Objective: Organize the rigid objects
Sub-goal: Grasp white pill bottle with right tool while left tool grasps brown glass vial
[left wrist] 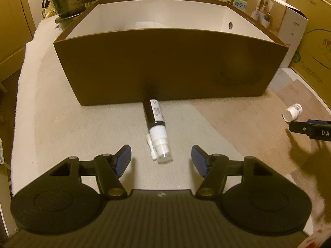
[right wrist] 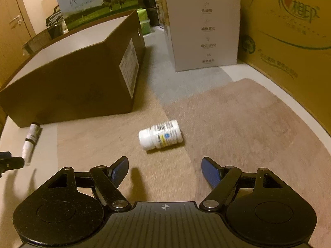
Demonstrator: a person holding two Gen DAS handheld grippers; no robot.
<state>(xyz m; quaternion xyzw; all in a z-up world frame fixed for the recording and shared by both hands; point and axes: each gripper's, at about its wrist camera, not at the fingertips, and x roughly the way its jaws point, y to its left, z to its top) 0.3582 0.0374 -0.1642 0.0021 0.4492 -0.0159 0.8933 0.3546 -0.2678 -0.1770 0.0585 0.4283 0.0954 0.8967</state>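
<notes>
- The left hand-held gripper hangs over the tabletop with its blue-padded jaws spread apart and nothing between the pads.
- Just ahead of it lies a black-and-white spray bottle, clear cap toward the jaws, its far end touching the front wall of a brown cardboard box; a thin white piece lies against its left side.
- The box is open at the top, white inside.
- The right hand-held gripper is likewise spread wide, gripping nothing.
- A small white pill bottle lies on its side just ahead of those jaws, apart from them, to the right of the box's near corner.
- Cartons stand beyond: a white one and a yellow one.
</notes>
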